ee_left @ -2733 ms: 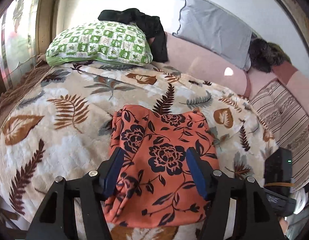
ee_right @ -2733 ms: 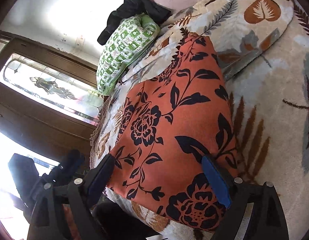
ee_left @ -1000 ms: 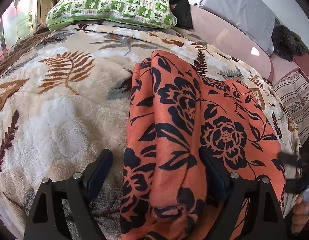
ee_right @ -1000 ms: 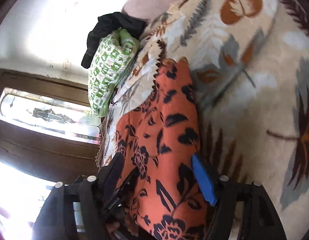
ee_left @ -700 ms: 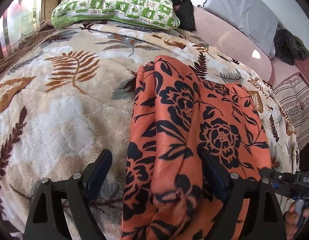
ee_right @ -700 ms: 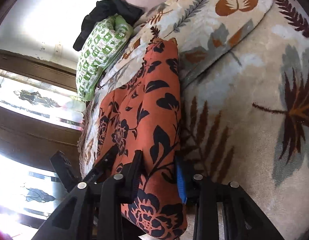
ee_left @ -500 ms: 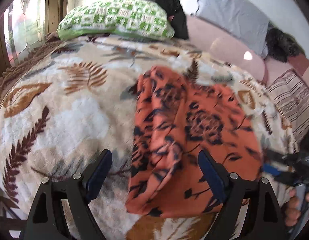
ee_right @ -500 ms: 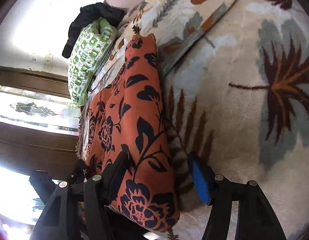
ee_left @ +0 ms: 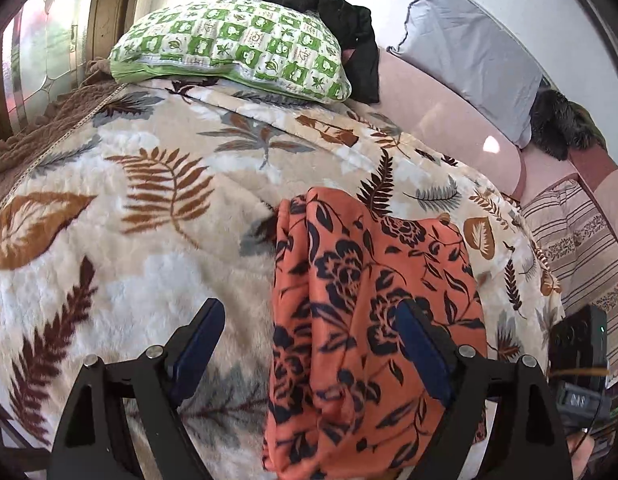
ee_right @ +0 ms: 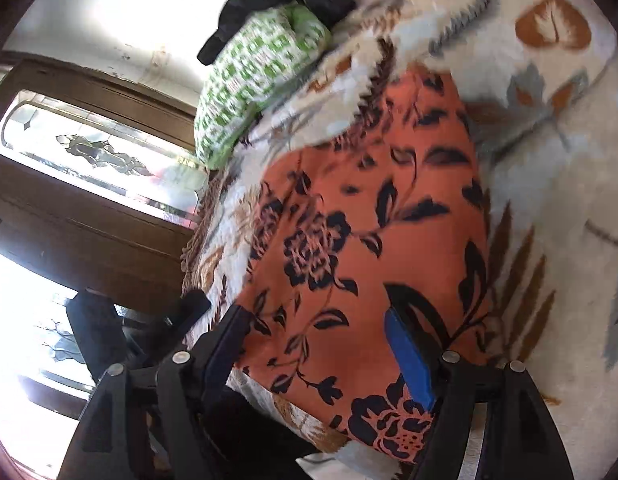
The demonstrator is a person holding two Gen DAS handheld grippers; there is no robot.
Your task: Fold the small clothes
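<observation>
On the near part of a bed, an orange garment with a black flower print (ee_left: 373, 320) lies folded into a long, narrow, thick strip, running away from the viewer, its near end reaching the bed's edge. Its left side shows a rumpled, doubled ridge of cloth. It rests on a cream blanket printed with brown and grey leaves (ee_left: 141, 216).

The left gripper (ee_left: 309, 344) hangs over the strip's left edge, jaws spread wide, holding nothing; one blue pad is over bare blanket, the other over the cloth. The right gripper (ee_right: 313, 344) hovers above the near end of the strip, its jaws opening, with cloth seen between them but neither pad pressing on it.

Judging from this, a lengthwise fold looks done and both tools are free between grasps. The next move probably calls for pinching the two near corners, one per gripper, and carrying them toward the far end to halve the strip, or first smoothing the bunched left ridge.

Farther back lie a green and white checked pillow (ee_left: 229, 48), a black garment (ee_left: 333, 12) behind it, and a grey pillow (ee_left: 469, 52) to the right.
</observation>
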